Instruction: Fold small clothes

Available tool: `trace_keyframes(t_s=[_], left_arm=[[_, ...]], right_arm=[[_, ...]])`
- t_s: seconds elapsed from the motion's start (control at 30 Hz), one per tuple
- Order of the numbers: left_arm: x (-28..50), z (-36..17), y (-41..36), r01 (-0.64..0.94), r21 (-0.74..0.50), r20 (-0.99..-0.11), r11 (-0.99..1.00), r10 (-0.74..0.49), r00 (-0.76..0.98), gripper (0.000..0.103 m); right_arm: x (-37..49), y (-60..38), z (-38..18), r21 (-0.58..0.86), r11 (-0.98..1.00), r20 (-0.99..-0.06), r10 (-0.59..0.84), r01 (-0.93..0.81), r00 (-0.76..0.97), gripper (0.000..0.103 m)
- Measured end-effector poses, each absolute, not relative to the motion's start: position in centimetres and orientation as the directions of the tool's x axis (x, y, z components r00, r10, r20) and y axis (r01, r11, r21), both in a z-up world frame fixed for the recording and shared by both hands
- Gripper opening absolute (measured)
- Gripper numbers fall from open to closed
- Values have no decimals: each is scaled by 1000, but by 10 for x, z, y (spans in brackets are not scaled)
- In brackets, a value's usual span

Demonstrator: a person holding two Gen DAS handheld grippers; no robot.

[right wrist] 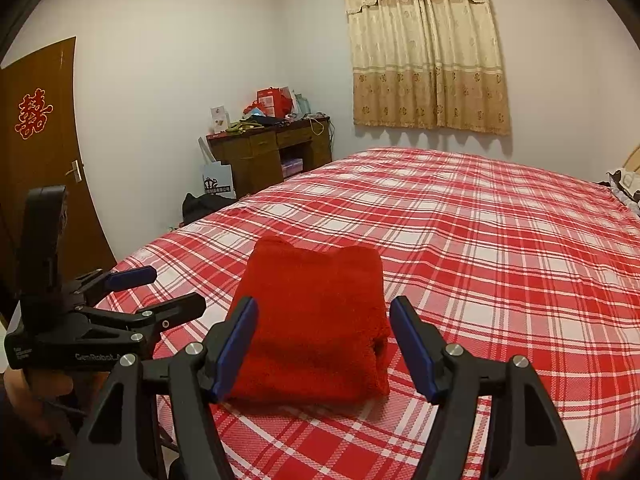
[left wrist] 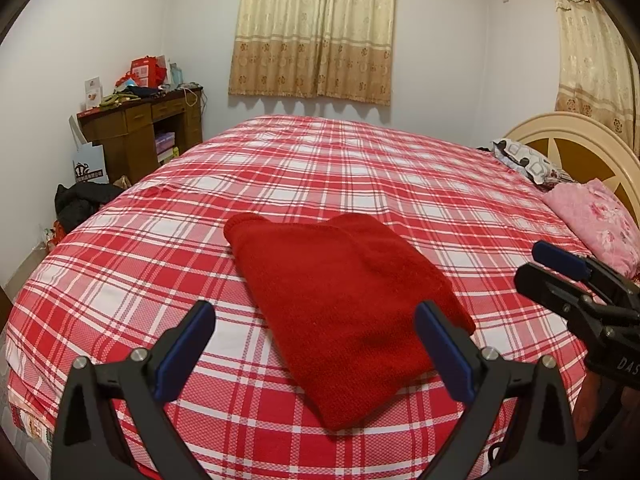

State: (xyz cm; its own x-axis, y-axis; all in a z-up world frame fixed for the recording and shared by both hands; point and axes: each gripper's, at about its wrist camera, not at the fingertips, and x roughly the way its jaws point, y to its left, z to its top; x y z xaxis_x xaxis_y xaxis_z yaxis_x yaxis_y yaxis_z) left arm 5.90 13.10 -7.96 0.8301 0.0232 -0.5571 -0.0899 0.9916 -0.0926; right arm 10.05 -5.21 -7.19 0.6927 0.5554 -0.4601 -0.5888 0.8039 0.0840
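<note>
A red knitted garment (left wrist: pixel 340 304) lies folded into a compact rectangle on the red plaid bed (left wrist: pixel 360 168). It also shows in the right wrist view (right wrist: pixel 316 328). My left gripper (left wrist: pixel 316 352) is open and empty, hovering above the garment's near edge. My right gripper (right wrist: pixel 324 344) is open and empty, with the folded garment's near end between and below its fingers. The right gripper also shows at the right of the left wrist view (left wrist: pixel 560 268), and the left gripper at the left of the right wrist view (right wrist: pixel 168 292). Neither touches the cloth.
A pink floral pillow (left wrist: pixel 596 224) and a patterned pillow (left wrist: pixel 524 160) lie by the headboard (left wrist: pixel 576 140). A cluttered wooden desk (left wrist: pixel 140 120) stands in the far left corner, with bags on the floor. A door (right wrist: pixel 40 152) is at the left.
</note>
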Motion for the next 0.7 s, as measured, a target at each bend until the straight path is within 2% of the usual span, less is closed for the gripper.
trace_keyframes(t_s=[0.47, 0.7], left_arm=[[57, -79, 128, -82, -63, -548, 995, 34, 835, 103], [55, -72, 132, -93, -101, -524, 991, 26, 851, 103]], right_arm=[[97, -50, -71, 84, 800, -451, 562, -594, 693, 69], [92, -49, -70, 77, 789, -440, 575, -610, 689, 69]])
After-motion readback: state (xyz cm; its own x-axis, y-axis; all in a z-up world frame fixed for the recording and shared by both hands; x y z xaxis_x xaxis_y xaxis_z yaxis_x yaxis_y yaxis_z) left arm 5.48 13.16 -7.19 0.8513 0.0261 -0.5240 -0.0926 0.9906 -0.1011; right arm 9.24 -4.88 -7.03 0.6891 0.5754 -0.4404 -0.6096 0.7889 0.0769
